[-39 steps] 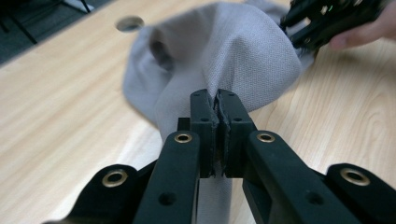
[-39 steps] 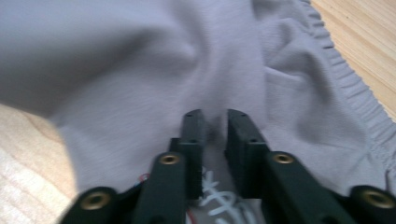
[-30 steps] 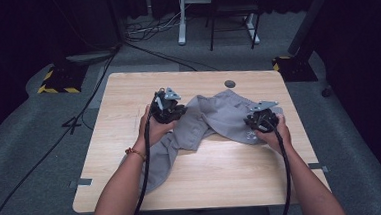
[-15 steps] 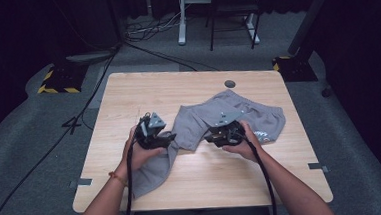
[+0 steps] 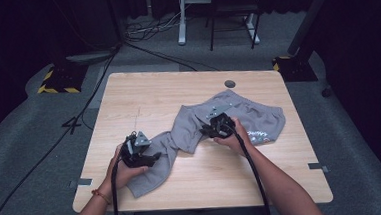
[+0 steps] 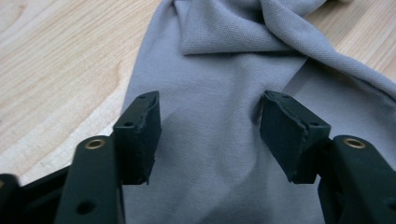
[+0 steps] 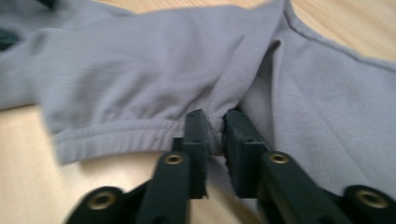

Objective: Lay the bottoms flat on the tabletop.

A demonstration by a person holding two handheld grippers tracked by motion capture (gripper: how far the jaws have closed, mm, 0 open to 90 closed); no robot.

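On the wooden counter [image 5: 127, 91] a grey garment [image 5: 259, 118] lies crumpled, stretching from its middle toward the near left edge. Over that near end, the left claw [image 6: 210, 126] hangs with jaws apart, cloth beneath but unpinched. At the garment's middle, the right claw [image 7: 215, 128] has just closed, clamped on a fold near the hem.

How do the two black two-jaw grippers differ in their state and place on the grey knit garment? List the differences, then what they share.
The left gripper has its jaws wide apart, pads off the cloth; the right gripper is pinched on a raised fold by the hem. Earlier frames show the left jaws just opened and the right just closed. The left sits over the garment's near-left end, the right at its middle. Both are black and hand-held.
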